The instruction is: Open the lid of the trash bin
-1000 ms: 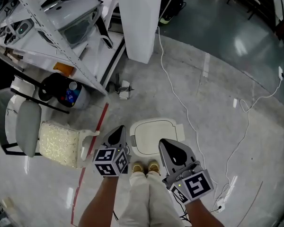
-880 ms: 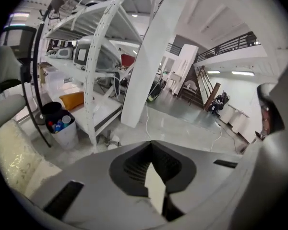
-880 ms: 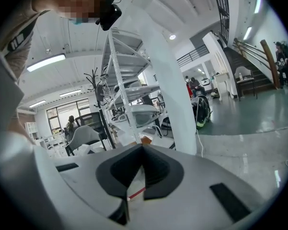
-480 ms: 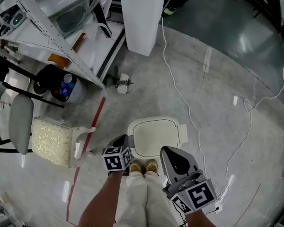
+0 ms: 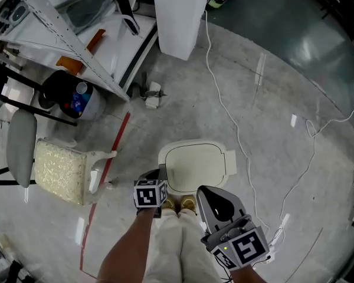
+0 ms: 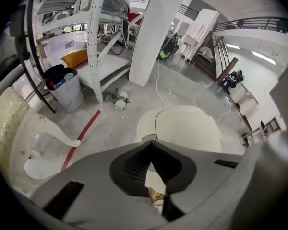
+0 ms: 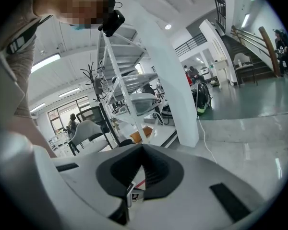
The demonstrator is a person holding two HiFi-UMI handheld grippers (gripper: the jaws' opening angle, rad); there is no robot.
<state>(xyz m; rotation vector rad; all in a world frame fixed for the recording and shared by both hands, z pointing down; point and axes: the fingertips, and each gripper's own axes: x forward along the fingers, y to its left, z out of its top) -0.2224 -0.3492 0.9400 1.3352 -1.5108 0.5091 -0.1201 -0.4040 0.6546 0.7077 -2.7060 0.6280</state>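
The trash bin (image 5: pixel 165 178) stands on the grey floor (image 5: pixel 265 128) right at the person's shoes (image 5: pixel 182 205), with its cream lid (image 5: pixel 196 165) lying flat and shut. The left gripper (image 5: pixel 156 175) points down at the lid's near left edge, jaws closed tip to tip with nothing between them (whether they touch the rim, I cannot tell). The right gripper (image 5: pixel 206 193) hangs near the bin's right side, jaws also together and empty. A red line (image 5: pixel 109 170) runs along the floor on the left, toward a second bin (image 5: pixel 95 109) holding bottles.
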